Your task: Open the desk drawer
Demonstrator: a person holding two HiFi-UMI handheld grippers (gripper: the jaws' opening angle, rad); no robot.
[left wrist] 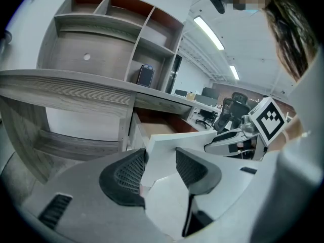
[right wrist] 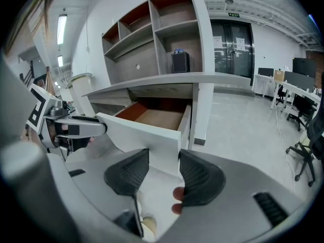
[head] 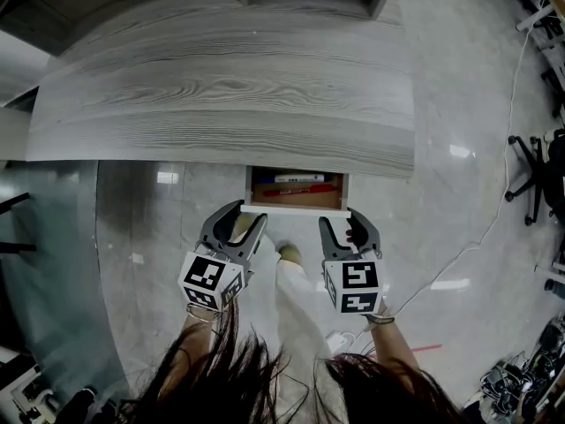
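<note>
At the drawer's point(head: 296, 208) front edge, left gripper point(head: 247, 217) and right gripper point(head: 342, 222) gape.

The bench point(head: 221, 95) has a grey wood-grain top that curves from left to right. Under its near edge a drawer point(head: 296, 208) stands pulled out, with a red pen point(head: 305, 189) and a white marker point(head: 298, 178) lying inside. At the far side rises a shelf unit point(right wrist: 152, 39), and a dark box point(right wrist: 179, 62) stands in one compartment. On the pale glossy floor point(head: 459, 87) at right trails a white cable point(head: 481, 241), near an office chair point(head: 540, 179).
</note>
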